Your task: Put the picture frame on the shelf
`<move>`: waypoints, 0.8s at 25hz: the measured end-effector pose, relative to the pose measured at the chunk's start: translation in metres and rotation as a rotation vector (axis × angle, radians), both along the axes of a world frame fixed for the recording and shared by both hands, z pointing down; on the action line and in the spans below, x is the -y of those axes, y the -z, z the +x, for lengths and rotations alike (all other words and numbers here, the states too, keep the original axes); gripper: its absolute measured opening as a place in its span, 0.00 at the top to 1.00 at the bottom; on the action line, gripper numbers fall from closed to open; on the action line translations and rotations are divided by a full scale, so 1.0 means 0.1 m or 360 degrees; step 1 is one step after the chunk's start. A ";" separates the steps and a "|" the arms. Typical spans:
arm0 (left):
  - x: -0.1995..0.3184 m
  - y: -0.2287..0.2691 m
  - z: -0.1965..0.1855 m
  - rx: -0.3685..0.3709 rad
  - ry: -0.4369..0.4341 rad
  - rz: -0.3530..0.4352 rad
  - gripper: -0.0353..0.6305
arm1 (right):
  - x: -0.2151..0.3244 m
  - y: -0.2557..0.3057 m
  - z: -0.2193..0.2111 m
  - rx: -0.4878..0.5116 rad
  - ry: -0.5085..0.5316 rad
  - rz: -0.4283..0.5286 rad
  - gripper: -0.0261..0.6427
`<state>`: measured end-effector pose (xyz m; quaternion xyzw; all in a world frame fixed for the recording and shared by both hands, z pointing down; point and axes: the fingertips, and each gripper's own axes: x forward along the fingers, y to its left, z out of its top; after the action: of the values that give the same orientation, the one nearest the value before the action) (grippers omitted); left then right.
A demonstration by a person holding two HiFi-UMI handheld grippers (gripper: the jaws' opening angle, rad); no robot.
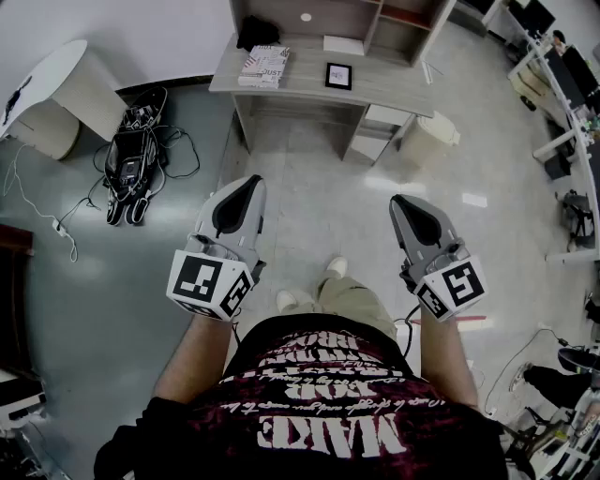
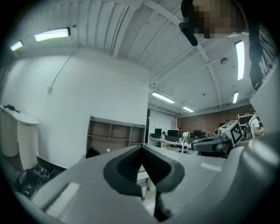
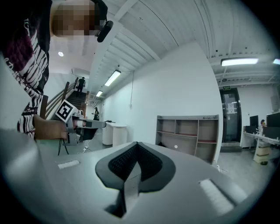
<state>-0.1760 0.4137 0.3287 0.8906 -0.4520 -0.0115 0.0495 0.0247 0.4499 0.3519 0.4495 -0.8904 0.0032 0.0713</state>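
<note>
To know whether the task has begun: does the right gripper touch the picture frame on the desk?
Apart. The head view shows the right gripper over the floor, with a stretch of floor between it and the picture frame on the desk.

Shelf (image 1: pixel 339 13) cropped by head view's top edge.

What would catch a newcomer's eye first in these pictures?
Two grey tools dominate the head view's middle, the left tool and right tool, both shut and empty, pointing ahead. Beyond them, a small black picture frame sits on the wooden desk, in front of its shelf. A tangle of black gear sits on the floor at left.
</note>
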 end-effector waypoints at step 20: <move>0.29 -0.09 0.93 0.0174 0.0000 -0.0061 0.95 | 0.38 -0.07 0.80 0.0255 0.0037 -0.0064 0.92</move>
<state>-0.0826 0.3848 0.3375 0.8888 -0.4541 0.0459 0.0417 0.1050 0.4120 0.3594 0.4359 -0.8982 0.0562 0.0087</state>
